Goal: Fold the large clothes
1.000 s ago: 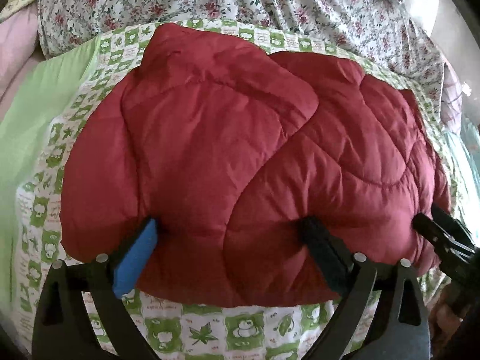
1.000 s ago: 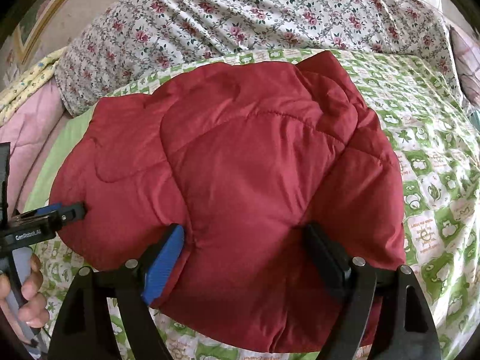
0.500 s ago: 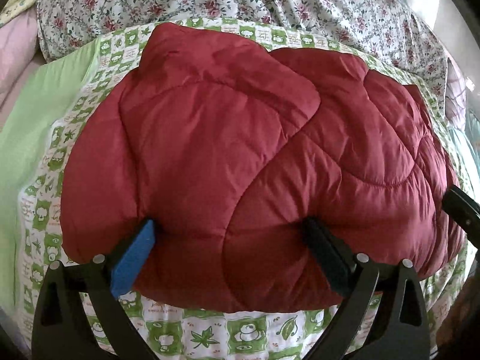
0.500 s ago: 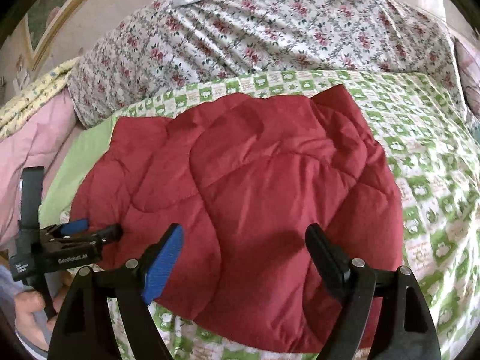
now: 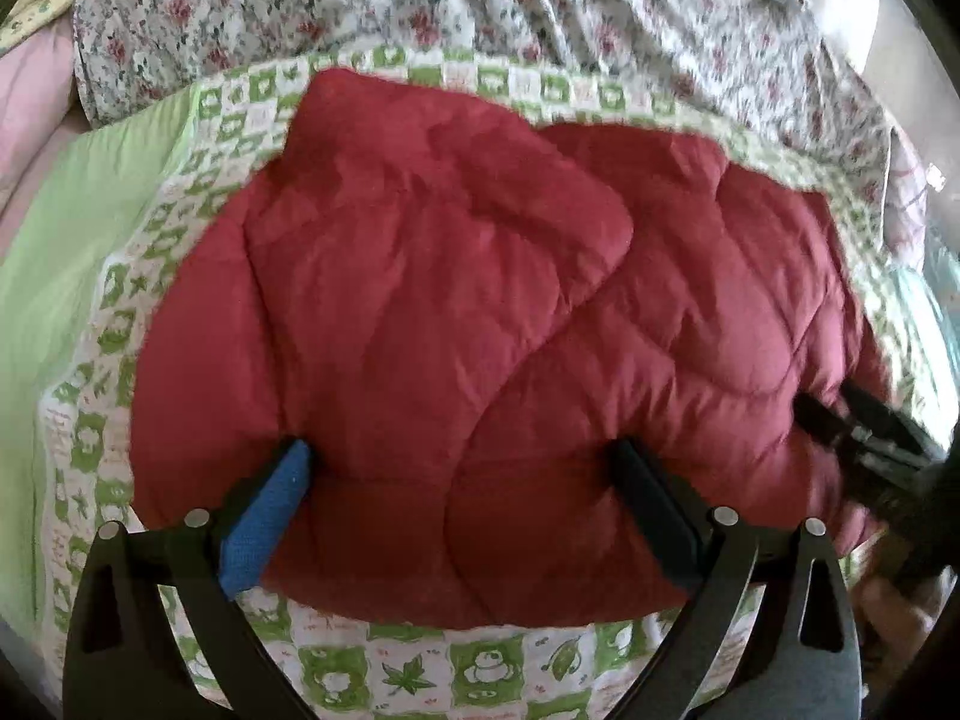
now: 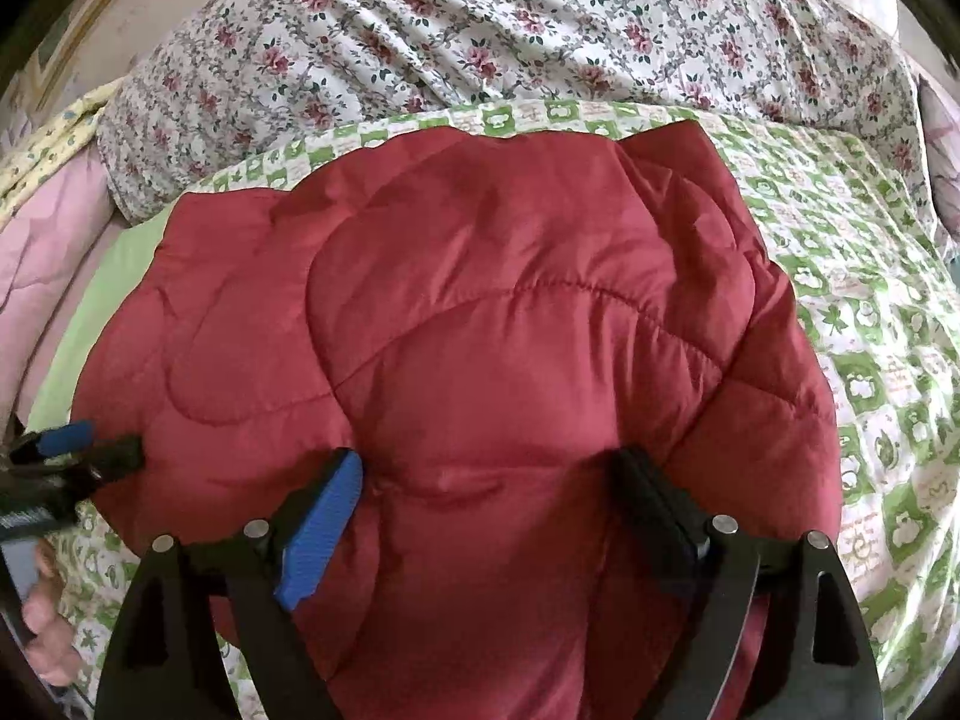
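A padded dark red jacket (image 5: 450, 276) lies folded into a compact bundle on a green-and-white checked blanket (image 5: 420, 672). My left gripper (image 5: 459, 450) stands wide open, its fingertips dug into the jacket's near edge with padding bulging between them. In the right wrist view the jacket (image 6: 510, 330) fills the middle. My right gripper (image 6: 487, 459) is also wide, its jaws opening, with the fabric puffed up between its tips. Each gripper shows in the other's view: the right gripper (image 5: 840, 420) at the jacket's right end, the left gripper (image 6: 90, 444) at its left end.
A floral quilt (image 6: 480, 30) is heaped behind the jacket. Pink bedding (image 6: 42, 252) and a plain green sheet (image 5: 72, 240) lie to the left. The checked blanket (image 6: 870, 330) stretches bare to the right. A person's hand (image 6: 48, 618) holds the left gripper's handle.
The right gripper drew back from the jacket half a second ago and has come in again onto its right end. The left gripper has stayed put.
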`<move>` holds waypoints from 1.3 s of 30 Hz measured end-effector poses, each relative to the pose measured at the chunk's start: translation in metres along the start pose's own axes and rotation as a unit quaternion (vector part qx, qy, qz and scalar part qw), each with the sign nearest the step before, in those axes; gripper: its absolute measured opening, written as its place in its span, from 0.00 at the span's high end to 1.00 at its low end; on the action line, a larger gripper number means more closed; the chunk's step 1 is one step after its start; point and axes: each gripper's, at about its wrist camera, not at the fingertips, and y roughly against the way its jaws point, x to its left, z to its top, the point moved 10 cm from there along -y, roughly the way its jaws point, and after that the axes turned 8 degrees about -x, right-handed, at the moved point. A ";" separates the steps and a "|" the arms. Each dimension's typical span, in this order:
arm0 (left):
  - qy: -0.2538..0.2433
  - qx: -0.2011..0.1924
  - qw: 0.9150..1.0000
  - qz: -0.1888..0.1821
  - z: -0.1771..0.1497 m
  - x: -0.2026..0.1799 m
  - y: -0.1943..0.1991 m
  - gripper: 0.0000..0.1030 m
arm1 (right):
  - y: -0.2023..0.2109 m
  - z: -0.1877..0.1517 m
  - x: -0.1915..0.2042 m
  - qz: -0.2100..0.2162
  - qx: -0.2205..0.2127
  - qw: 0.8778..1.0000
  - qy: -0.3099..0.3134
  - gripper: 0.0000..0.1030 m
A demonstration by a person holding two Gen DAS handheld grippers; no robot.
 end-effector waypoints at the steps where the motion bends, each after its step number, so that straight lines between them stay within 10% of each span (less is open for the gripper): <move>1: 0.003 -0.005 1.000 0.000 0.005 0.002 0.001 0.03 | 0.001 -0.001 0.000 0.000 -0.001 1.000 0.000 0.15; 24: -0.014 0.027 0.999 0.025 0.050 0.033 -0.073 0.00 | -0.047 0.044 -0.040 -0.007 0.018 0.999 -0.041 0.16; 39: -0.026 0.021 0.999 0.031 0.048 0.035 -0.085 0.00 | 0.009 0.050 -0.024 -0.003 -0.031 0.999 -0.044 0.17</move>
